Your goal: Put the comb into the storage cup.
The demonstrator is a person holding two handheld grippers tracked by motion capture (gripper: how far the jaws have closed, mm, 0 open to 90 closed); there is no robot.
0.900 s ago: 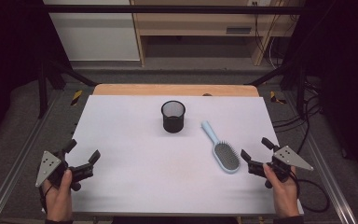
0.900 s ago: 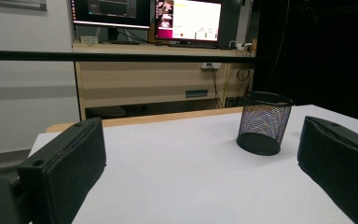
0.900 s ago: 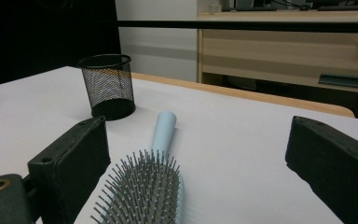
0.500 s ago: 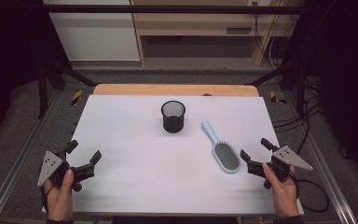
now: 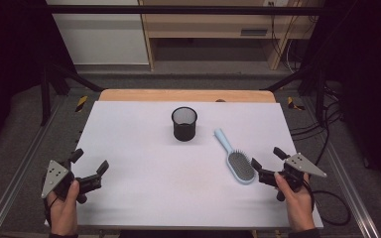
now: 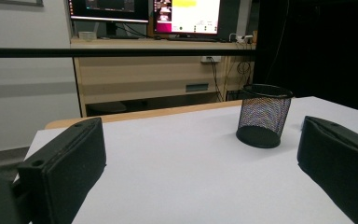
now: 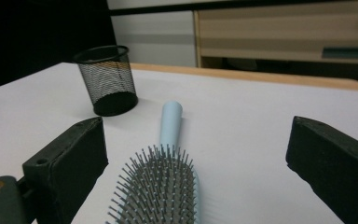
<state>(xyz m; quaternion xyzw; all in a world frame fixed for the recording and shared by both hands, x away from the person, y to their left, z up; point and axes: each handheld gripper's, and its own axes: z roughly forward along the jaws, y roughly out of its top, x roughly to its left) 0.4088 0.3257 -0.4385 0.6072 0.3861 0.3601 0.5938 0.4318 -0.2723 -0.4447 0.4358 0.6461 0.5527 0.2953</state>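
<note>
A black mesh cup (image 5: 184,123) stands upright near the middle of the white table (image 5: 144,198). A light blue hairbrush (image 5: 235,158) lies bristles up to the cup's right, handle pointing toward the cup. My right gripper (image 5: 266,157) is open at the table's right front, just behind the brush head. In the right gripper view the brush (image 7: 165,177) lies between the wide-apart jaws of my right gripper (image 7: 200,140), with the cup (image 7: 107,79) beyond. My left gripper (image 5: 90,161) is open at the left front, holding nothing. The left gripper view shows the cup (image 6: 263,115) ahead of my left gripper (image 6: 200,177).
A wooden strip (image 5: 186,95) runs along the table's far edge. Beyond it stand a wooden shelf unit (image 5: 213,29) and a white cabinet (image 5: 99,34). Metal frame rails (image 5: 15,193) flank the table, and cables (image 5: 327,198) trail on the floor at right.
</note>
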